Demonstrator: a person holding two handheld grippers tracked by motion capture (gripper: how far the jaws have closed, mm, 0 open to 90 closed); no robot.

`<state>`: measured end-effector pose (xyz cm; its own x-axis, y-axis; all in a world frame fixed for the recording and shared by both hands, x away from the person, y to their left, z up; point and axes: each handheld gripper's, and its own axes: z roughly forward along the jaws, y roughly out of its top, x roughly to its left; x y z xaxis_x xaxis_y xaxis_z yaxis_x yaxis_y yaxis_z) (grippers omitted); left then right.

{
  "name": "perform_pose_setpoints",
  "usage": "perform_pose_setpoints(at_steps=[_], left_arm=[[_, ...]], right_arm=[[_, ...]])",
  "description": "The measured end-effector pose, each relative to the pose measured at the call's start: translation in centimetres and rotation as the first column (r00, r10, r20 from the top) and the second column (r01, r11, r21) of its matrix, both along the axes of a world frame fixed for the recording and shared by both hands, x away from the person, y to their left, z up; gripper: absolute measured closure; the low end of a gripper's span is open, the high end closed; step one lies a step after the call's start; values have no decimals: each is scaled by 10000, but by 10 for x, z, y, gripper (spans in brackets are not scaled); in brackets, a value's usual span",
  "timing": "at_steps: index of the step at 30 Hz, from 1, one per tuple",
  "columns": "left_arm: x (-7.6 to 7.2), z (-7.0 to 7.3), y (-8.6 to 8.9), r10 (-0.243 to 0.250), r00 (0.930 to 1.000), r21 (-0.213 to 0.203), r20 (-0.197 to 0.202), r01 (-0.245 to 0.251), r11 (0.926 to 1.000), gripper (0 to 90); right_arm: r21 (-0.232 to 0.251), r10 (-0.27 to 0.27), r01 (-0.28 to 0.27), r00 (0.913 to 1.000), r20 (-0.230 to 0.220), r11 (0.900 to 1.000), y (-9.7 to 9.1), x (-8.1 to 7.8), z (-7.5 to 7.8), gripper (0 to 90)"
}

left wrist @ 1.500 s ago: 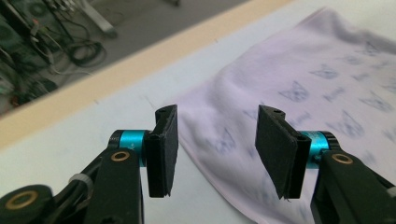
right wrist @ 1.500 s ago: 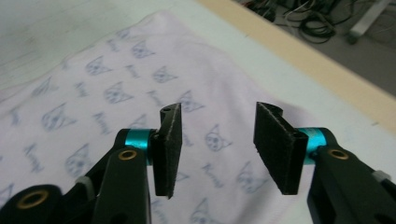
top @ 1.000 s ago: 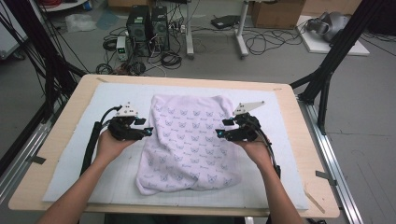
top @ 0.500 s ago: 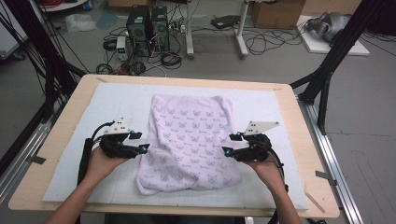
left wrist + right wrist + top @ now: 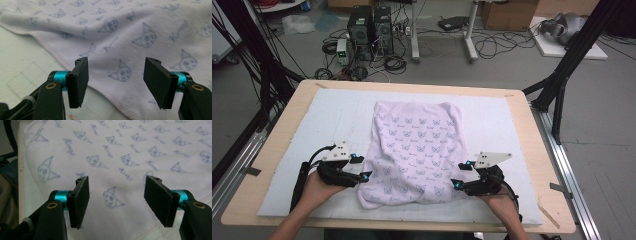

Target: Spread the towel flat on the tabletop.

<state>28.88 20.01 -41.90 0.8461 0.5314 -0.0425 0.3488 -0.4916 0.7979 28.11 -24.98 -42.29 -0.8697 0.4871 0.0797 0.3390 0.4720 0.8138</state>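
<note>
While spread flat mid-desk, the printed towel point(image 5: 416, 152) reaches toward the near edge; left gripper point(image 5: 360, 168) and right gripper point(image 5: 461, 175) flank its near corners, jaws just widening, apart, nothing clamped.

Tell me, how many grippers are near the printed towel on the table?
2. The left gripper is at the near left edge of the towel; the right gripper is at its near right edge. Both have open jaws, and nothing is held.

A lab: computer towers point(image 5: 371, 26), tangled floor cables point(image 5: 492, 47), black rig struts point(image 5: 568, 62).
</note>
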Motion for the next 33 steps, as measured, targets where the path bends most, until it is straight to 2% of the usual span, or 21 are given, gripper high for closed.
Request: perform_pose_setpoints(at_steps=[4, 8, 10, 16, 19, 22, 23, 25, 26, 27, 29, 31, 32, 33], left_arm=[[-12, -3, -3, -669, 9977, -274, -98, 667, 9974, 407], [-21, -1, -5, -970, 9953, -299, 66, 971, 9948, 404], [-24, -2, -6, -1046, 9945, -330, 10, 1046, 9940, 401], [-26, -12, -13, -1458, 9890, 50, -263, 1460, 9893, 396], [-28, -16, -17, -1859, 9818, -39, -396, 1859, 9826, 366], [-28, -18, -22, -2087, 9768, 216, -482, 2099, 9775, 373], [-28, -20, -23, -2150, 9755, 269, -476, 2164, 9759, 401], [-29, -22, -26, -2446, 9680, 469, -555, 2473, 9678, 511], [-30, -22, -27, -2515, 9663, 416, -547, 2539, 9663, 542], [-30, -22, -27, -2673, 9617, 391, -607, 2699, 9621, 621], [-31, -22, -29, -2840, 9569, 366, -610, 2865, 9574, 723], [-32, -21, -29, -3024, 9521, 445, -461, 3044, 9515, 794], [-33, -21, -29, -3014, 9526, 397, -419, 3031, 9521, 823], [-32, -20, -28, -3074, 9507, 433, -410, 3090, 9501, 823]], right_arm=[[0, 250, -250, 9997, -47, 9997, 1, -9, -3, 352], [25, 463, -463, 9989, -41, 9989, 3, -19, -5, 352], [-60, 532, -532, 9986, -8, 9986, 5, -22, -5, 352], [-71, 729, -730, 9973, -55, 9973, 11, -22, -8, 364], [-136, 1052, -1053, 9944, -99, 9943, 15, -22, -10, 398], [-234, 1296, -1301, 9913, -221, 9912, 18, -22, -13, 427], [-293, 1349, -1356, 9906, -244, 9903, 19, -22, -14, 440], [-392, 1495, -1511, 9879, -406, 9877, 21, -22, -16, 499], [-537, 1534, -1554, 9874, -383, 9864, 22, -22, -17, 517], [-642, 1568, -1592, 9868, -404, 9852, 23, -22, -18, 543], [-853, 1591, -1622, 9864, -420, 9831, 25, -21, -19, 564], [-854, 1534, -1571, 9870, -483, 9839, 26, -21, -20, 617], [-948, 1459, -1493, 9884, -423, 9842, 27, -21, -20, 704], [-948, 1459, -1493, 9884, -423, 9842, 27, -21, -20, 704]])
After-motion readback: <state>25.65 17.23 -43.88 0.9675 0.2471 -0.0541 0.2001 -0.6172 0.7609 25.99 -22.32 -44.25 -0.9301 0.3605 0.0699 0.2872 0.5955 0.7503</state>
